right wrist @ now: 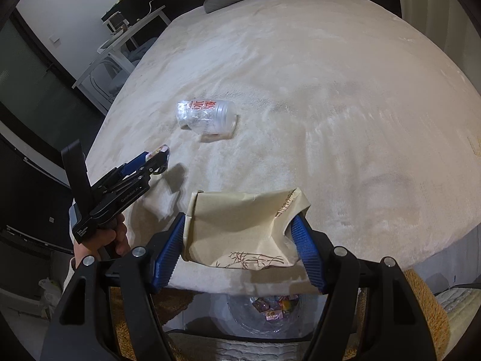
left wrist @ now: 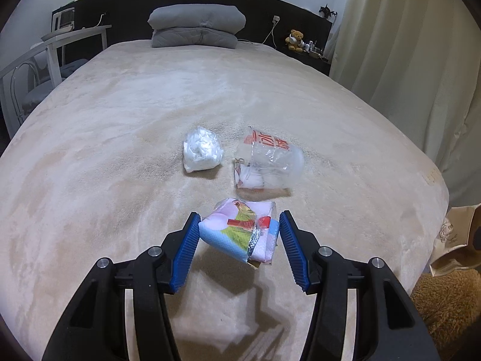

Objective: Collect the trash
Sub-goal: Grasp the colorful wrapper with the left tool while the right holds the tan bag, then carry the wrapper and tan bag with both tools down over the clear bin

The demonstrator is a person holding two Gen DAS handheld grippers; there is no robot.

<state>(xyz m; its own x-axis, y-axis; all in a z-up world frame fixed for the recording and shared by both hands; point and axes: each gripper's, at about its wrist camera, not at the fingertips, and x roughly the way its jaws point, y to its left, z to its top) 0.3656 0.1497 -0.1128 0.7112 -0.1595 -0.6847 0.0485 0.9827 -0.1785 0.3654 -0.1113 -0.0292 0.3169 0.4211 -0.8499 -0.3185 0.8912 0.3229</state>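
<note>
My left gripper (left wrist: 240, 219) is shut on a colourful snack wrapper (left wrist: 240, 236), held just above the beige bed (left wrist: 105, 156) with its shadow below. Beyond it lie a crumpled white wad (left wrist: 202, 149) and a clear plastic cup with red print (left wrist: 267, 162), tipped on its side. In the right wrist view the cup (right wrist: 207, 115) lies mid-bed, and the left gripper (right wrist: 156, 155) with the wrapper (right wrist: 160, 149) is at the left, held by a hand (right wrist: 99, 240). My right gripper (right wrist: 239, 218) is shut on a beige paper bag (right wrist: 240, 231) at the bed's near edge.
Below the bed's edge stands a clear-lined bin (right wrist: 270, 310) with several wrappers in it. Grey pillows (left wrist: 197, 25) lie at the headboard. A white table (left wrist: 60, 39) stands left of the bed, a curtain (left wrist: 405, 45) hangs right, and a brown rug (left wrist: 445, 300) covers the floor.
</note>
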